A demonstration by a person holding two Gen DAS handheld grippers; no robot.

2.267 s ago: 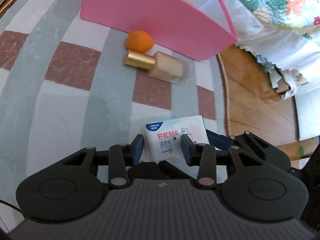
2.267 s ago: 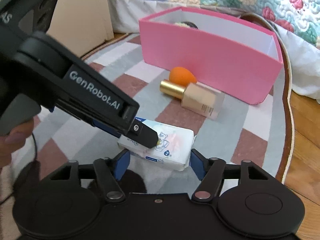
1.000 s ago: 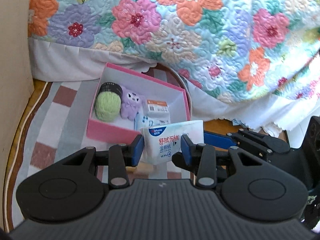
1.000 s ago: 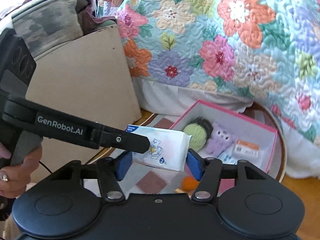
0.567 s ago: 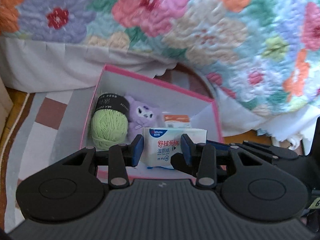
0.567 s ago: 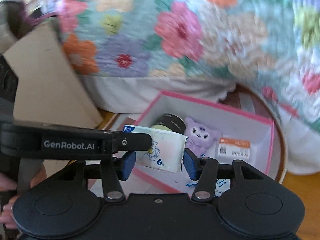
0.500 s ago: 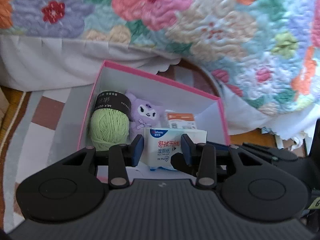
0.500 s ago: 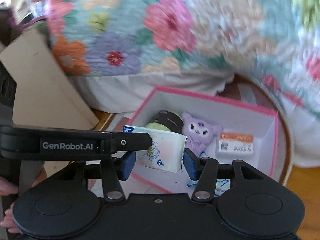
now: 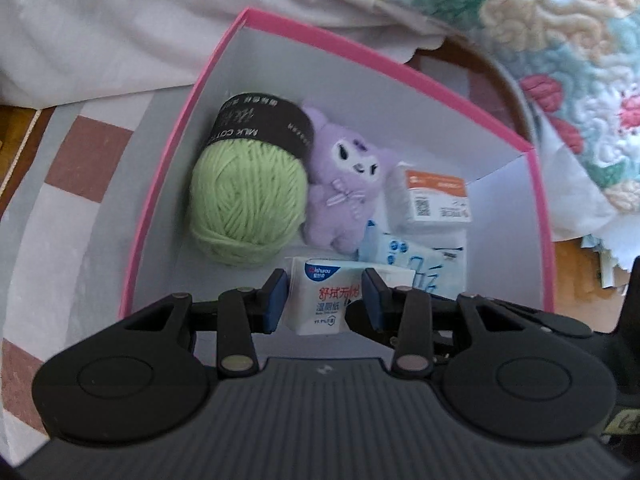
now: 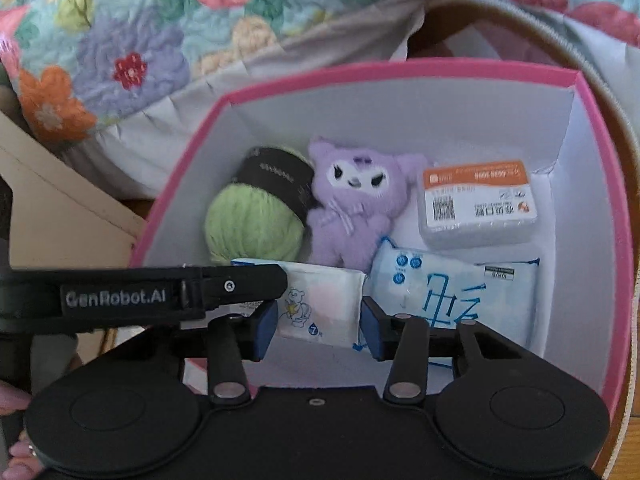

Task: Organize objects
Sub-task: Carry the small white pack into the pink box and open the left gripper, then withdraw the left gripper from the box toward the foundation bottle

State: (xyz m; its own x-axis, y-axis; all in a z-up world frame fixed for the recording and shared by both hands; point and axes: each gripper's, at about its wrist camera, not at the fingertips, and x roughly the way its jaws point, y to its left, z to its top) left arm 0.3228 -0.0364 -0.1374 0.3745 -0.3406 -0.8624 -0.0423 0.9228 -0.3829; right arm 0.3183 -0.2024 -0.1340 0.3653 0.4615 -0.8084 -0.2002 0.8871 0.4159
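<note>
Here wipes pack (image 9: 325, 300) clamped between left gripper (image 9: 325, 295) jaws and right gripper (image 10: 318, 322) jaws, just closing, over pink box (image 9: 384, 60).

wipes pack (image 9: 325, 300) | white, soft | held over pink box (image 9: 540, 216)

Black plastic left tongs (image 9: 324, 294) and right tongs (image 10: 318, 320) with blue-padded fingers (image 10: 265, 322), silver pivot screws (image 9: 239, 361) and white "GenRobot.AI" lettering (image 10: 116, 299) along one arm.

Fuzzy yarn ball (image 9: 246, 208); plush toy (image 9: 344, 200); glossy, probably plastic wipes pack (image 10: 320, 304).
</note>
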